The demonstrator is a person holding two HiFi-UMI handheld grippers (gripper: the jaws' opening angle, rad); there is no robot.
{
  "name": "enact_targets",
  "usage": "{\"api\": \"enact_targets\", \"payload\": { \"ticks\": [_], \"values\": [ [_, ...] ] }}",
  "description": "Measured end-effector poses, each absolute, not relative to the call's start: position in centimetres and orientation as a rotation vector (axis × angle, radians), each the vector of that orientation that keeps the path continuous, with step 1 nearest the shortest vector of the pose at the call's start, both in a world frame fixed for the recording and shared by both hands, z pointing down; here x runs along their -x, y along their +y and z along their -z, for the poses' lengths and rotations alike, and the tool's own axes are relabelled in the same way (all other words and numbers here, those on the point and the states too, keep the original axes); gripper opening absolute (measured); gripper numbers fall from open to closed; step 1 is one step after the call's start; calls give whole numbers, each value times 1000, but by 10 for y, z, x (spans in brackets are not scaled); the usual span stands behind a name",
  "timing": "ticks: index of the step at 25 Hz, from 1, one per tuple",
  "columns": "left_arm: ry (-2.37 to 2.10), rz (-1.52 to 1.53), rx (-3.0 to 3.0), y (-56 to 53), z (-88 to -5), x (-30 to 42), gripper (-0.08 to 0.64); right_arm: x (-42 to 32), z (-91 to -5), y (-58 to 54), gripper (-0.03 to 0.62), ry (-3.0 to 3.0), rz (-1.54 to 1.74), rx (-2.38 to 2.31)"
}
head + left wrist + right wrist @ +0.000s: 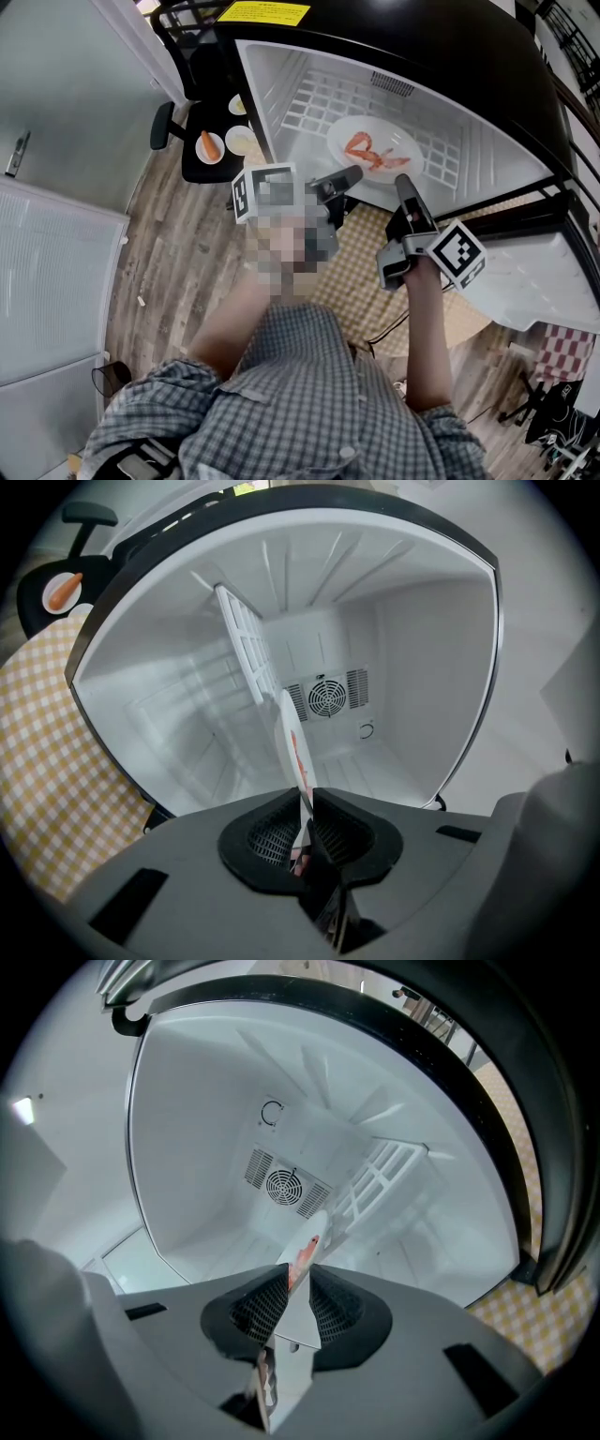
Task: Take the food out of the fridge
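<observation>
White plate (379, 121) of shrimp (367, 150) looks hard, slippery and breakable. The left gripper (349, 175) and right gripper (405, 184) each pinch its near rim. Keep it flat.

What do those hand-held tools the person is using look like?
The left tongs and right tongs are dark grey plastic with ribbed black pads; each carries a white cube printed with black square markers. The person wears a grey checked shirt.

A wood plank floor (173, 272) lies under a yellow checked rug (356, 281), with a black office chair (197, 172) and a pale grey door (56, 103) at the left.
</observation>
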State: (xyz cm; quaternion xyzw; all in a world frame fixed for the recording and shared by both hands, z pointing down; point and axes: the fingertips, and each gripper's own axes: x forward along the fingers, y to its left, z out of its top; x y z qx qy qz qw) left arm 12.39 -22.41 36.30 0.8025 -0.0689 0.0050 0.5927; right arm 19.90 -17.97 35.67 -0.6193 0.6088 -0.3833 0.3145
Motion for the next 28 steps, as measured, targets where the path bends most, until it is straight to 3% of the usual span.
{"api": "enact_targets", "payload": {
  "ticks": [28],
  "values": [
    [-279,-22,-1940,-205,-379,-35,50,-114,-377,-175,66,1822,1188,1510]
  ]
}}
